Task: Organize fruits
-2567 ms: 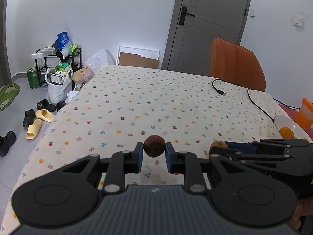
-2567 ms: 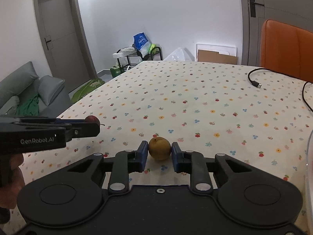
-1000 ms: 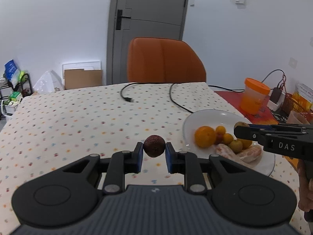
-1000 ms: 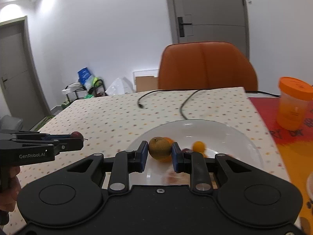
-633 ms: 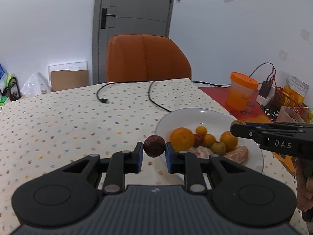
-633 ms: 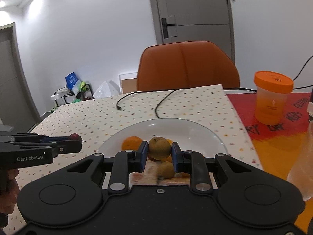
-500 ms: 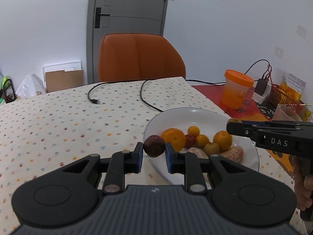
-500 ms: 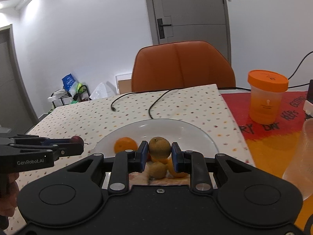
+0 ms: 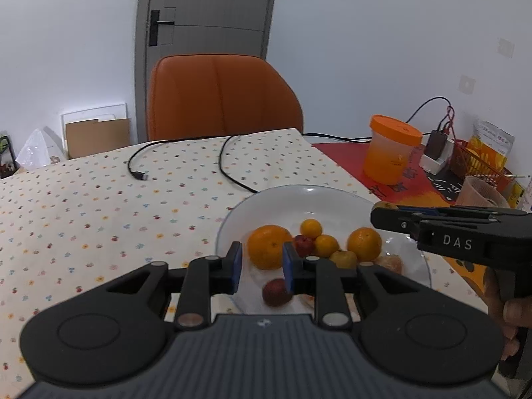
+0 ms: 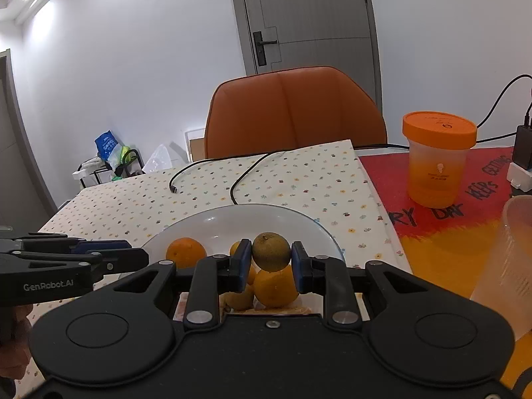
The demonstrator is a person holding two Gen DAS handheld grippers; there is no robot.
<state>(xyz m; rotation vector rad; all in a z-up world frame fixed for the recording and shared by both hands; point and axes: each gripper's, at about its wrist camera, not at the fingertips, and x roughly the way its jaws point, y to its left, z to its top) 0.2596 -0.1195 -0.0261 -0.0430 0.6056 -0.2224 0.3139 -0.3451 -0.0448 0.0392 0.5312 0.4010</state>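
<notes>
Left wrist view, worktop [image 9: 99, 206]: flower-print cloth. The near edge is hidden behind the gripper body.
Orange chair [image 9: 219, 96]: behind the worktop's far edge. Its seat and legs are hidden.
Red mat [image 10: 449, 219]: beside the cloth, with black lettering cut off by the cup and the frame; only fragments can be read.
White plate [image 9: 332, 199]: its near rim is covered by the gripper in both views.
Left gripper [image 9: 259, 266]: over the plate's near part, jaws opening, with nothing between the pads. The right wrist view shows it side-on, marked "GenRobot.AI".
Right gripper [image 10: 270, 262]: jaws clamped on a greenish-brown round fruit [image 10: 271, 255], above the plate's pile. The left wrist view shows it side-on, marked "DAS", with only the top of that fruit showing.
Person's hand [image 9: 512, 312]: on the right gripper's handle, mostly cut off.
Orange-lidded tub [image 10: 439, 159]: on the mat; its print is too small to read.
Clear cup [image 10: 512, 252]: at the right edge, cut off.
Oranges [image 9: 269, 246]: on the plate. The left view shows several apart, while the right view shows them partly behind the pads.
Dark red fruit [image 9: 276, 292]: below the left pads, over the plate, seen only in the left view. It is blurred, so I cannot tell whether it rests there.
</notes>
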